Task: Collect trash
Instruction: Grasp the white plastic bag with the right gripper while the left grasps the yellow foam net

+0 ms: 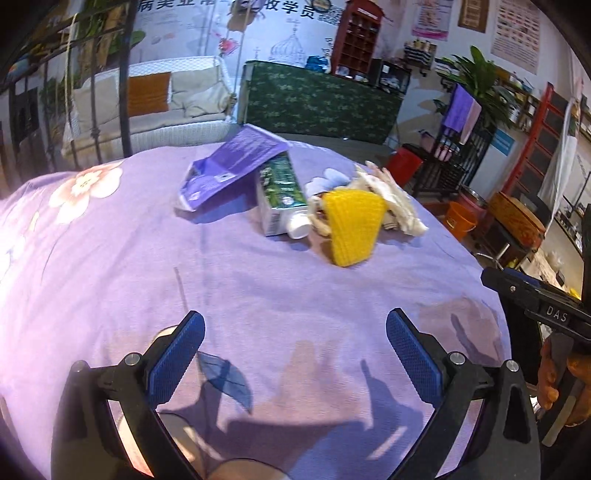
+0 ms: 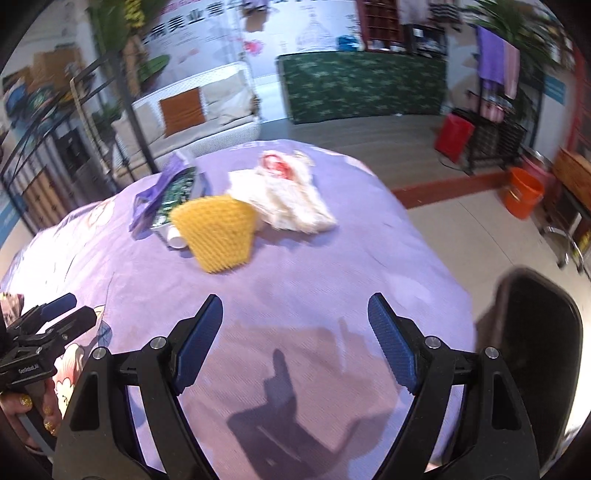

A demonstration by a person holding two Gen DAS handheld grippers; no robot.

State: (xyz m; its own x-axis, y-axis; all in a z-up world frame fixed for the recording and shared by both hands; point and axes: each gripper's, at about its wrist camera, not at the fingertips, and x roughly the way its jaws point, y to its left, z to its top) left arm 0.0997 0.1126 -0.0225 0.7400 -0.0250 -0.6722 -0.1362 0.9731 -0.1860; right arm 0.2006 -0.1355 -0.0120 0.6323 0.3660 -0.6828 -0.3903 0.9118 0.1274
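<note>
Right claw (image 2: 295,332) agape, trash pile (image 2: 221,232) seemingly untouched

Beyond the table's purple floral cloth (image 1: 110,258) stands a white wicker sofa (image 1: 155,110) with an orange cushion (image 1: 149,93), set against a wall mural (image 1: 207,33) of drawings and Chinese characters. Next to it is a counter draped in green patterned fabric (image 1: 317,99), with a dark red pigeonhole shelf (image 1: 356,40) behind. On the pale tiled floor (image 2: 461,221) sit a red bin (image 2: 453,136) and an orange bucket (image 2: 522,197), near a leafy potted plant (image 1: 476,77).
</note>
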